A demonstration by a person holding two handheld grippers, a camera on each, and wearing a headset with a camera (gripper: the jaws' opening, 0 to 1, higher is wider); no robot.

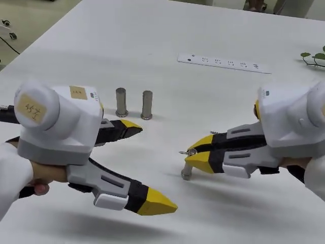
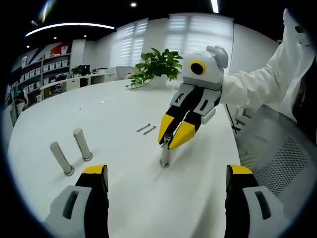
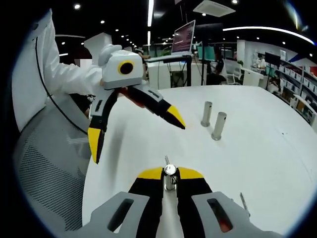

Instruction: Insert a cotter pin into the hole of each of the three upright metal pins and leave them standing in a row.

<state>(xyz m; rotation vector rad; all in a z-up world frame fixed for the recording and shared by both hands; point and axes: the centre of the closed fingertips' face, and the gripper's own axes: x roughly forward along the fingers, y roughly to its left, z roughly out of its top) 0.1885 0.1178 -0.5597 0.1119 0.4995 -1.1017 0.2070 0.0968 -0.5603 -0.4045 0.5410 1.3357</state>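
**Left gripper** [image 1: 152, 168]: white housing, black jaws with yellow tips. The jaws are spread wide with nothing between them. It sits well apart from the right gripper, and its tips point toward it.

**Right gripper** [image 1: 190, 155]: same build. The jaws are pressed almost together, pinching a small silver wire cotter pin [image 1: 187, 151]. The looped head of the cotter pin pokes out just past the tips.

**Short grey cylindrical metal pin with flanged base** [image 2: 165, 154]: upright on the white tabletop [image 1: 228, 112]. It stands directly under the right gripper's tips, with its top lodged between them, and lies straight ahead of the left gripper's open jaws. Whether the cotter pin passes through its hole cannot be told.

**Second grey metal pin** [image 1: 121, 101] and **third grey metal pin** [image 1: 147, 105]: both upright and of the same shape, standing near each other but not touching. They are ahead and to the left of the left gripper's jaws, and ahead and to the right of the right gripper's jaws, clear of both.

**First loose cotter pin** [image 2: 143, 128] and **second loose cotter pin** [image 2: 150, 130]: lying flat on the tabletop, just beside one another. In the left gripper view they lie just beyond the right gripper's tips.

**Long white power strip** [image 1: 223, 63]: flat on the tabletop, well beyond both grippers.

**Green leafy plant** [image 2: 156, 64]: behind the right gripper's housing in the left gripper view.
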